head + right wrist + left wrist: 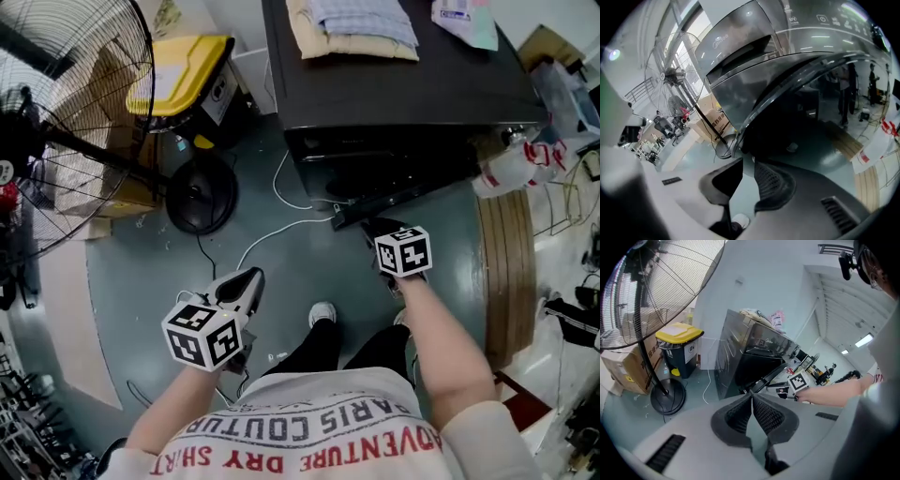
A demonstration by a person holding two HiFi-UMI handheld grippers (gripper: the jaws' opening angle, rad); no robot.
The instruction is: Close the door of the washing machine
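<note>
Right claw [747, 163], narrowly parted and empty, by the open door [778, 96] rim; a glancing push may slip. Left claw [752, 395] closed, empty.

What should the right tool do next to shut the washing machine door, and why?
Probably nudge the right tool forward against the rim of the dark round glass door and swing it toward the dark grey washing machine. The door stands ajar, its rim just past the tool's slightly parted, empty tips.
</note>
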